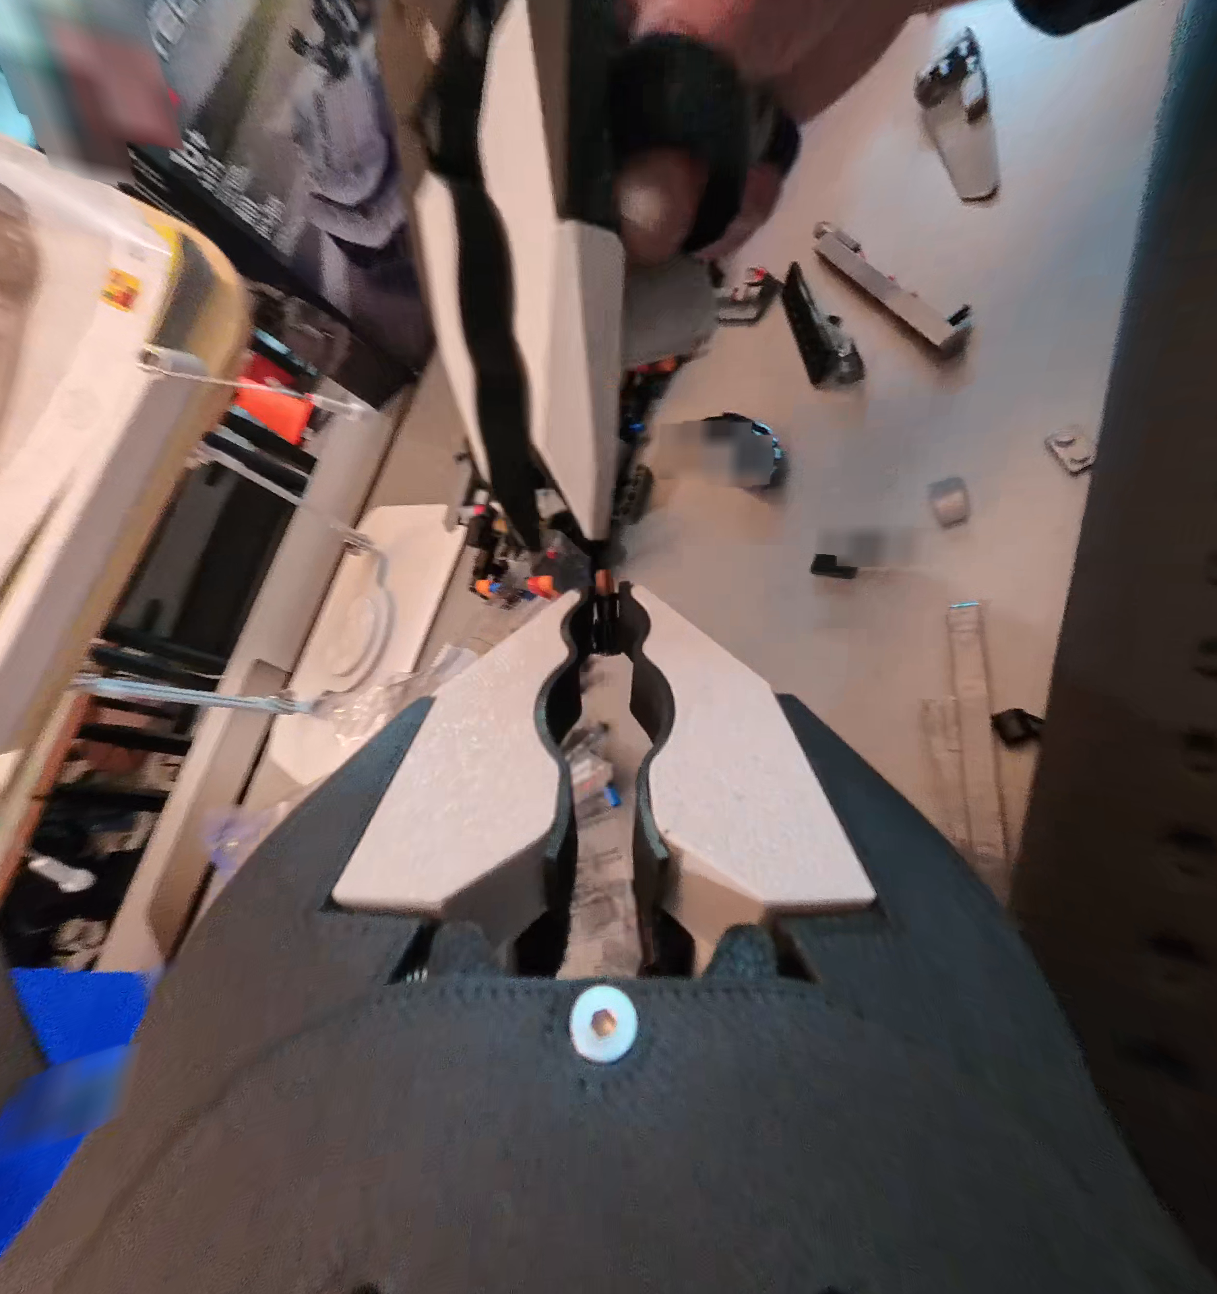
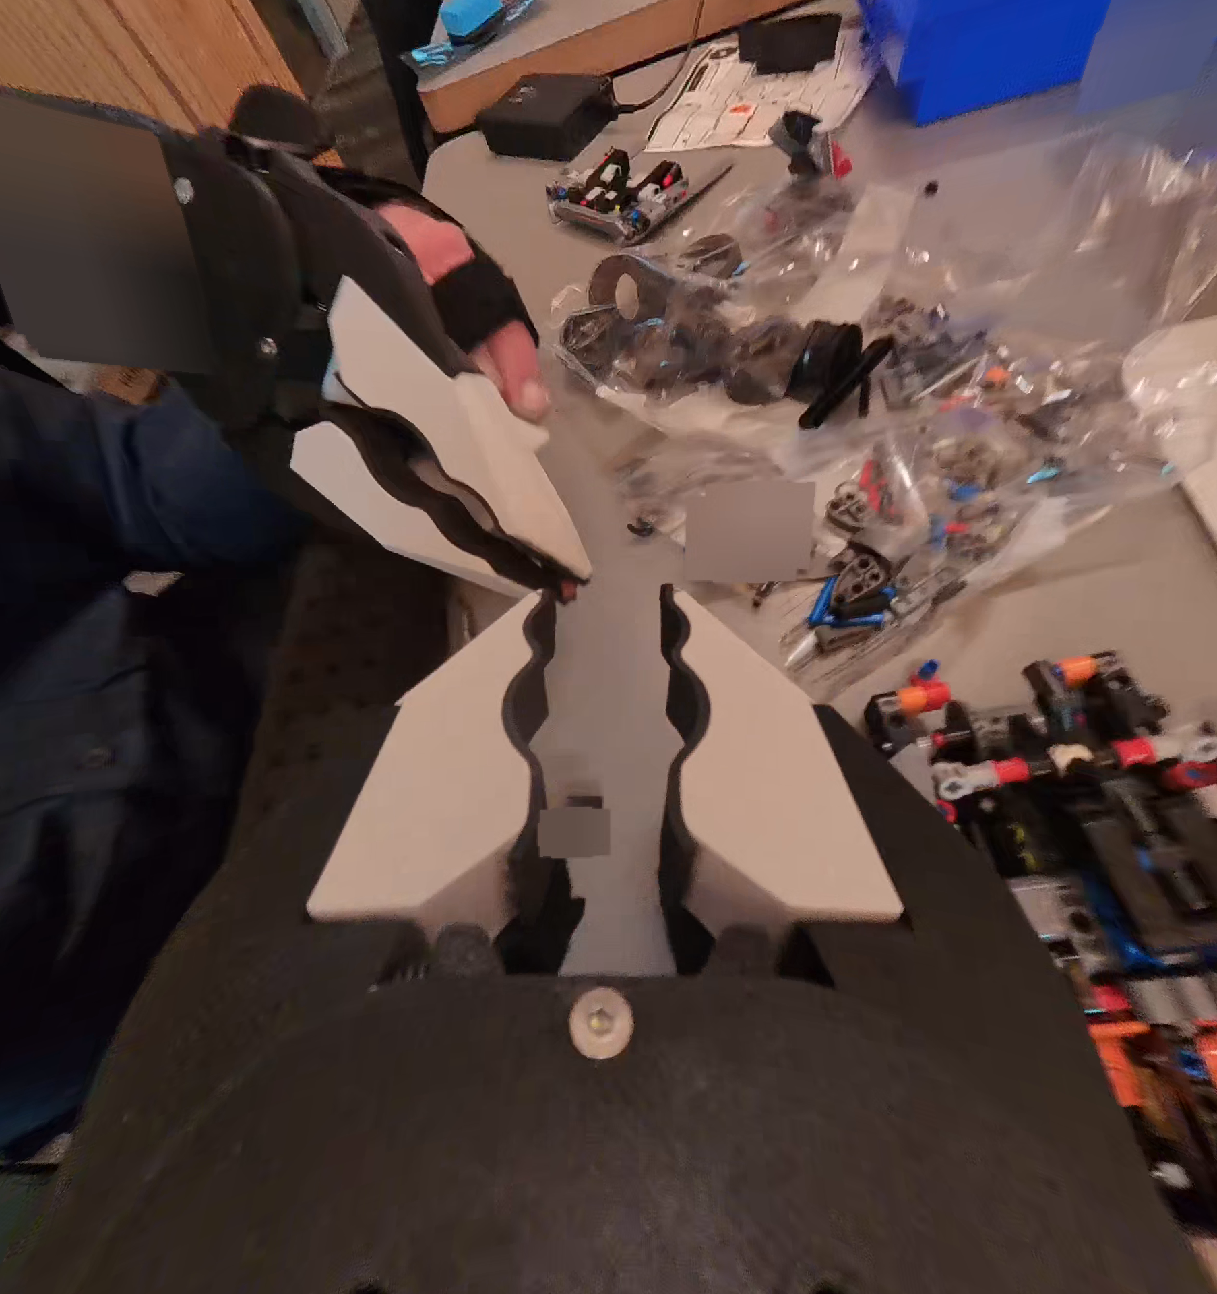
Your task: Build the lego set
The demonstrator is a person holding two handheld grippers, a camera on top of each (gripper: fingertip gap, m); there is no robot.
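My left gripper (image 1: 604,615) is shut on a small black and orange Lego piece (image 1: 603,585) and holds it above the table. In the right wrist view the left gripper (image 2: 569,580) comes in from the left, held by a gloved hand (image 2: 480,280), with the small piece (image 2: 566,592) at its tip. My right gripper (image 2: 603,599) is open and empty; its left fingertip (image 2: 539,616) is right beside that piece. In the left wrist view the right gripper (image 1: 595,550) comes down tip to tip with mine. A black Lego chassis (image 2: 1082,805) with orange and red parts lies at the right.
Clear bags of loose parts (image 2: 872,364) cover the grey table (image 2: 613,700) ahead. Behind them are a small sub-assembly (image 2: 620,196), a black box (image 2: 543,115), an instruction sheet (image 2: 732,105) and a blue bin (image 2: 977,56). Grey and black beams (image 1: 893,301) lie scattered on the table. Both grippers' tips are close together, under 4 cm apart.
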